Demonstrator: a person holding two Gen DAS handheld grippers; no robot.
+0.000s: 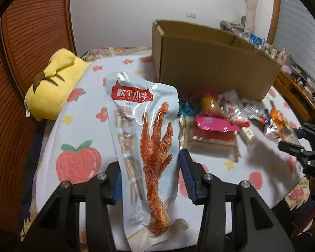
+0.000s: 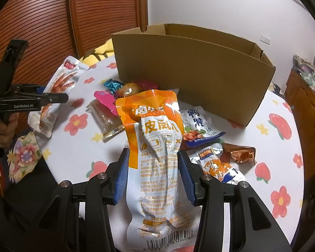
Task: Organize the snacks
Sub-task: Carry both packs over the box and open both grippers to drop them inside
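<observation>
My left gripper [image 1: 150, 168] is shut on a pale blue chicken-foot pouch [image 1: 142, 138] and holds it upright above the table. It also shows in the right wrist view [image 2: 58, 88], held by the left gripper [image 2: 52, 99]. My right gripper [image 2: 154, 168] is shut on an orange and white snack pouch [image 2: 155, 147], held upright. An open cardboard box [image 1: 212, 63] stands at the back of the table, also in the right wrist view [image 2: 189, 69]. Loose snacks lie before it: a pink packet [image 1: 214, 124], a clear cracker pack [image 2: 107, 119], a blue-white pouch [image 2: 197, 126].
The round table [image 2: 77, 159] has a white cloth with flowers and strawberries. A yellow plush [image 1: 52, 84] lies at its far left. A wooden louvred door [image 2: 52, 21] stands behind. A wooden cabinet [image 2: 304, 105] with clutter stands at the right. The right gripper shows at the left wrist view's right edge [image 1: 300, 149].
</observation>
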